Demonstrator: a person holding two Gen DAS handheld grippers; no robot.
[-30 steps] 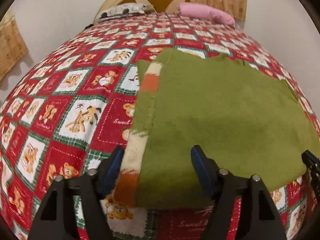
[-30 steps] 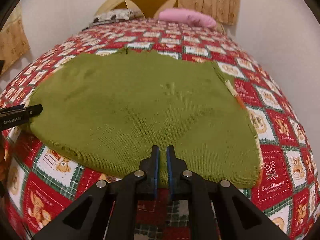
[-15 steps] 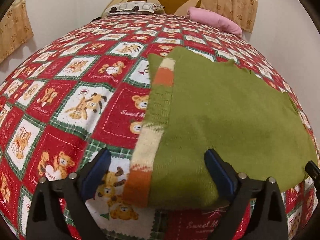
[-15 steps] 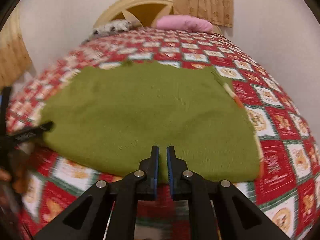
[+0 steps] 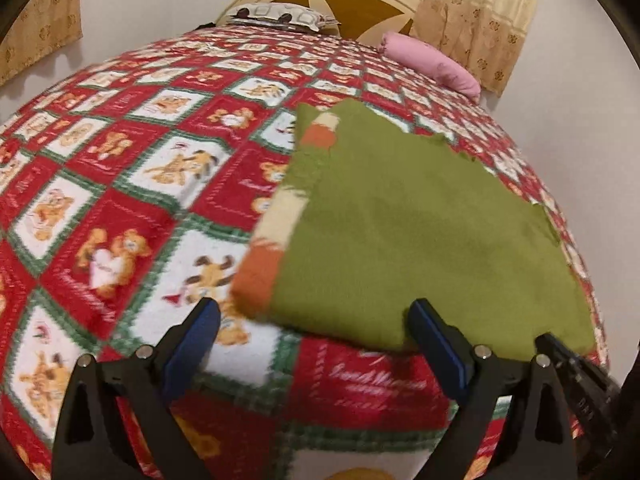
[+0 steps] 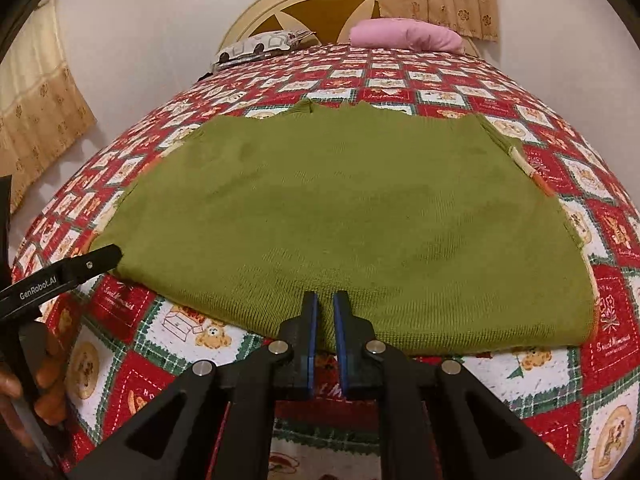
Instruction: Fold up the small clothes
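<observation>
Hanging just short of the bed's near edge, the left tongs (image 5: 314,330) stand wide apart with nothing between them; their jaws have just been opening. The right tongs (image 6: 323,322) are closed to a thin slit, empty, their tips at the near hem of the olive-green knitted sweater (image 6: 344,216). That sweater lies flat on the red, white and green teddy-bear patchwork bedspread (image 6: 132,364), folded into a broad rectangle. A cream-and-orange striped sleeve band (image 5: 276,232) shows along its edge at nine o'clock, in the left view. At twelve o'clock lie a grey patterned pillow (image 6: 260,46) and a pink bolster (image 6: 404,36) against the cream headboard (image 6: 320,2).
</observation>
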